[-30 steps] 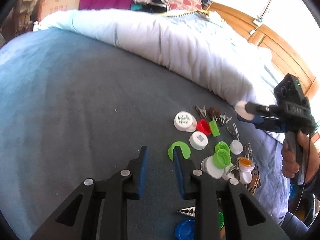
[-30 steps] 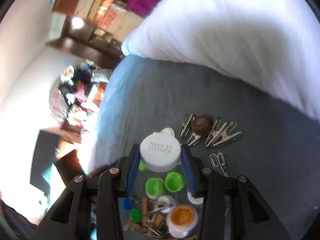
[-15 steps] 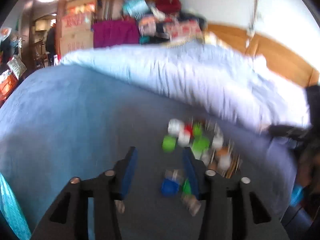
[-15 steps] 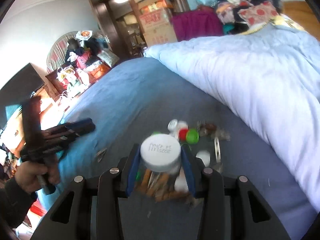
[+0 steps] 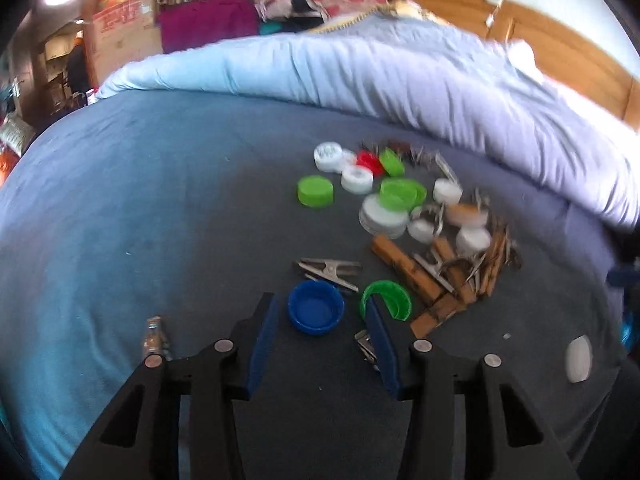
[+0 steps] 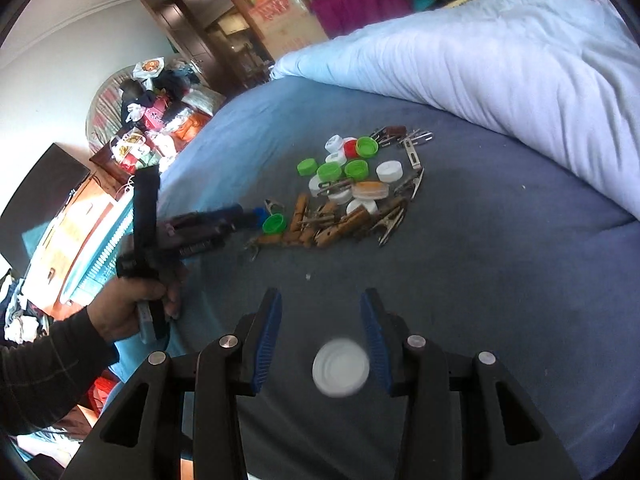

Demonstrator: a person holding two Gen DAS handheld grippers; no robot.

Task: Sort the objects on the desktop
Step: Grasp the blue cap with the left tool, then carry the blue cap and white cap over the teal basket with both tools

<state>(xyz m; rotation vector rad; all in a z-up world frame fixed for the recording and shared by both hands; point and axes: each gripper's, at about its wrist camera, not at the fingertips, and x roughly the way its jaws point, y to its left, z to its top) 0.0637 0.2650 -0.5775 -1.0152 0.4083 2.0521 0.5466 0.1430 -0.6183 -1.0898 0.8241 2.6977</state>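
Note:
A pile of bottle caps and clothespins lies on the dark blue bedsheet [image 5: 160, 200]. My left gripper [image 5: 320, 312] is open just above a blue cap [image 5: 316, 306], with a green cap [image 5: 386, 298] by its right finger and a metal clip [image 5: 330, 270] beyond. My right gripper [image 6: 320, 312] is open; a white cap [image 6: 341, 368] lies blurred between its jaws, free of the pads. That white cap also shows in the left wrist view [image 5: 579, 359]. The left gripper shows in the right wrist view [image 6: 240, 216] at the pile's near edge.
A pale blue duvet [image 5: 400, 80] is bunched along the far side of the bed. Wooden clothespins [image 5: 440, 280] and white and green caps [image 5: 392, 200] fill the pile. A small metal clip [image 5: 154, 338] lies left of my left gripper. Cluttered furniture [image 6: 152, 120] stands beyond the bed's edge.
My right gripper pulled back from the pile, opened and let go of the white cap. My left gripper drew back, opened wider, and now sits over the blue cap.

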